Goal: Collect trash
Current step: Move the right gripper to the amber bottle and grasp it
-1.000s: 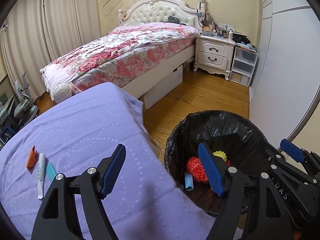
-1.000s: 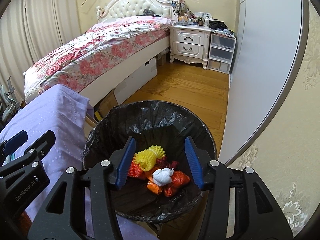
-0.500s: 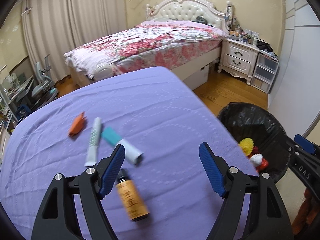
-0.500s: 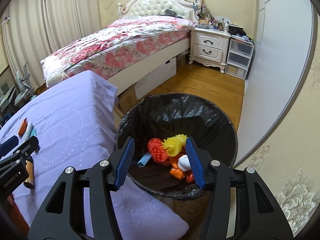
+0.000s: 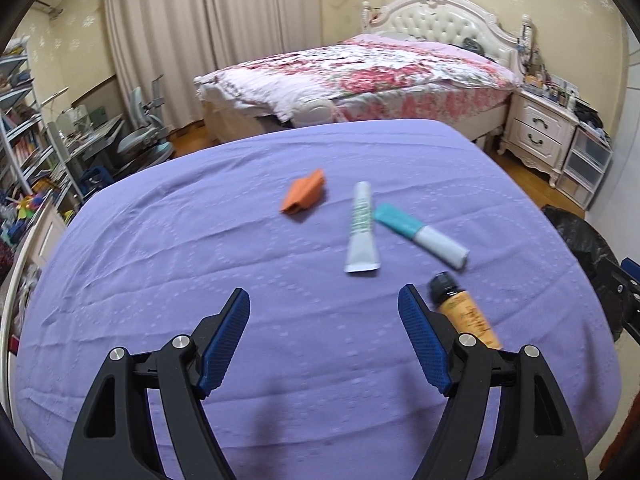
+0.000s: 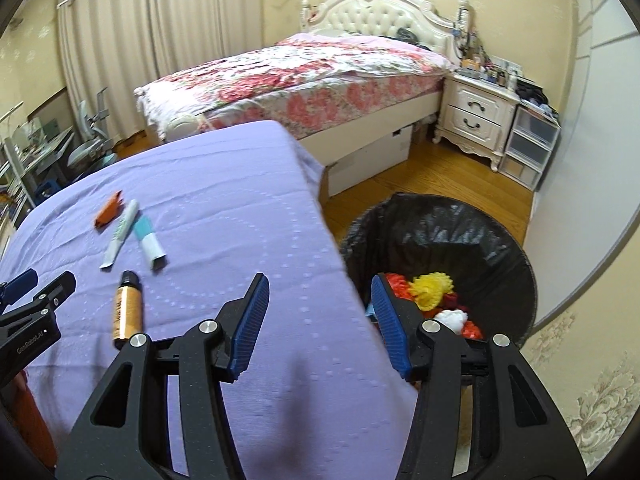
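Lavender cloth covers the desk [image 5: 200, 264] that fills the middle of the left wrist view, with a floral-quilted bed [image 5: 360, 72] behind it at the upper centre and a white nightstand [image 5: 538, 136] at the upper right. On the cloth lie four pieces of trash: an orange wrapper [image 5: 303, 197] above centre, a white tube [image 5: 362, 230] just right of it, a teal-and-white tube [image 5: 420, 235] further right, and an amber bottle with a black cap [image 5: 464, 310] at the lower right, partly hidden behind the right finger. The left tool [image 5: 324, 336] hangs over bare cloth at the bottom of the frame, its blue-padded jaws wide apart with nothing between them. At the right edge a sliver of the black-lined trash bin [image 5: 576, 236] shows. From the right wrist view the desk [image 6: 224, 216] takes the left half and the bin [image 6: 436, 232] sits at the right centre on the wooden floor [image 6: 432, 176], holding yellow, red and white scraps [image 6: 434, 286]. The right tool [image 6: 318, 318] stands over the desk's edge beside the bin, jaws moderately parted and empty. Wrapper [image 6: 108, 210], white tube [image 6: 120, 234], teal tube [image 6: 150, 242] and bottle [image 6: 127, 306] lie at the left, with the left tool [image 6: 32, 300] poking in at the left edge.
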`<state>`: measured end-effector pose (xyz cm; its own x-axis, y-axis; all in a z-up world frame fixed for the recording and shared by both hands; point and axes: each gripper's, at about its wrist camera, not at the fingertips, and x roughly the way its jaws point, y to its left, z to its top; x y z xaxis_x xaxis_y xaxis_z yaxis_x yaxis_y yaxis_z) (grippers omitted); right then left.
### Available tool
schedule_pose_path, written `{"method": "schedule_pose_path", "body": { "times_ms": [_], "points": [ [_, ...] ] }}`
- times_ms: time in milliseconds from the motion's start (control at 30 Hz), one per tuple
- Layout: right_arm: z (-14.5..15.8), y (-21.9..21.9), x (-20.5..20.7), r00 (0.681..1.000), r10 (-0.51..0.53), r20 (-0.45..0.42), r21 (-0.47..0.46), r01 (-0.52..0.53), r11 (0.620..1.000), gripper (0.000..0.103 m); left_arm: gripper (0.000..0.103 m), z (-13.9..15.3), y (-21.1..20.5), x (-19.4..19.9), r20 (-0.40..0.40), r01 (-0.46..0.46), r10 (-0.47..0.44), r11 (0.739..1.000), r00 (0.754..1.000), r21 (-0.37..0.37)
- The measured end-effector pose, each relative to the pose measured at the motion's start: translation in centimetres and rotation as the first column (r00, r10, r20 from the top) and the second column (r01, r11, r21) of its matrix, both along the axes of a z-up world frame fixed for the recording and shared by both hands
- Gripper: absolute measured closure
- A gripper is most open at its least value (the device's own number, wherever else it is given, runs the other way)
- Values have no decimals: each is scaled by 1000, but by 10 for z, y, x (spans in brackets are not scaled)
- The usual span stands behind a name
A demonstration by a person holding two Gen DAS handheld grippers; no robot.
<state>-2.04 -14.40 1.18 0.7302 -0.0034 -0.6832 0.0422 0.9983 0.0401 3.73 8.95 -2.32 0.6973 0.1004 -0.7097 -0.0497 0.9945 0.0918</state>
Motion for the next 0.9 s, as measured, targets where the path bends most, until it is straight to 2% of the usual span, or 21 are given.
{"method": "schedule_pose_path", "body": {
  "times_ms": [500,700,900],
  "points": [
    [2,95,-3,979,204,-17,-34,-204,978,51,29,-13,79,-22,-27,-144,144,989,989,-21],
    [-6,126,-1,960,277,-46,-46,-279,959,51,29,-15,95,-23,-31,-171,170,985,985,-38],
    [-18,141,3,950,300,-85,-60,-305,950,54,29,-19,102,-23,-37,-176,175,983,984,-49]
  ]
}}
